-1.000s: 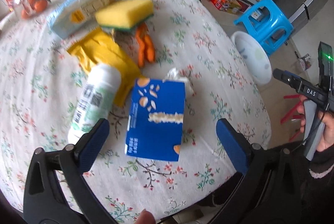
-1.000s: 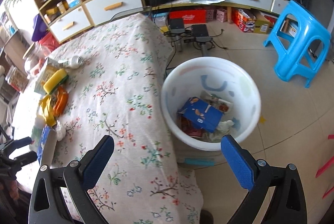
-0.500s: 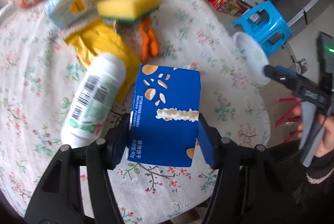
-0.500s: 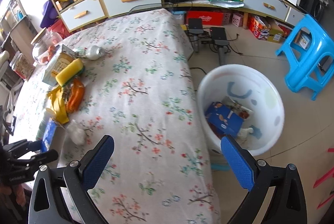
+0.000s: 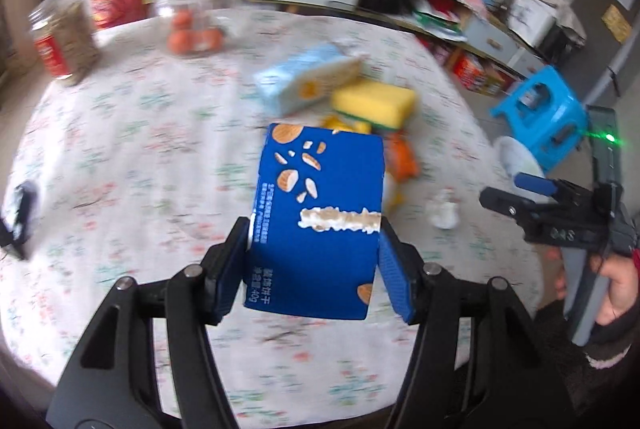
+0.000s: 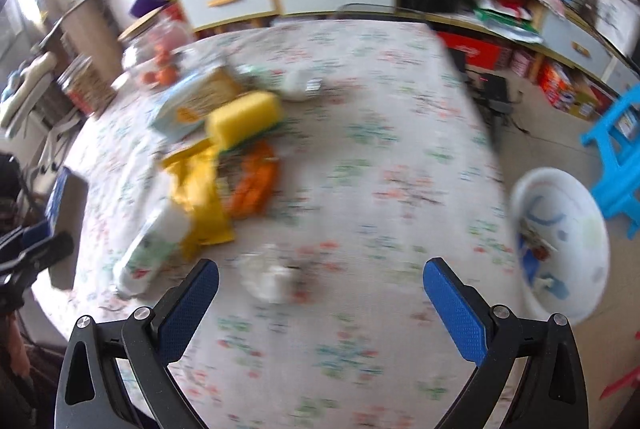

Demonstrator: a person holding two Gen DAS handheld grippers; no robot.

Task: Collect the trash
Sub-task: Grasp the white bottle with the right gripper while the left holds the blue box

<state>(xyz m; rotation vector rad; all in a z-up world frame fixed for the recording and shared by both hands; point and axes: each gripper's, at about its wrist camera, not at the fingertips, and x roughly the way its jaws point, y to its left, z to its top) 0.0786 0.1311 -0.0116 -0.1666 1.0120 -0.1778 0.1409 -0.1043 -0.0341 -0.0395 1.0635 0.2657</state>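
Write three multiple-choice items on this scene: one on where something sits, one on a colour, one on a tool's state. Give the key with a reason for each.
1. Where is the white basin?
A. On the table
B. On the floor beside the table
C. On the blue stool

2. What colour is the sponge?
A. Yellow
B. Pink
C. Grey

3. What is the left tool doing?
A. Open over bare cloth
B. Shut on the blue box
C. Shut on the sponge

Key:
1 B: the basin sits below the table's edge, near the blue stool.
2 A: its top is bright yellow.
3 B: both blue pads press the sides of the blue box; the right tool is open, holding nothing.
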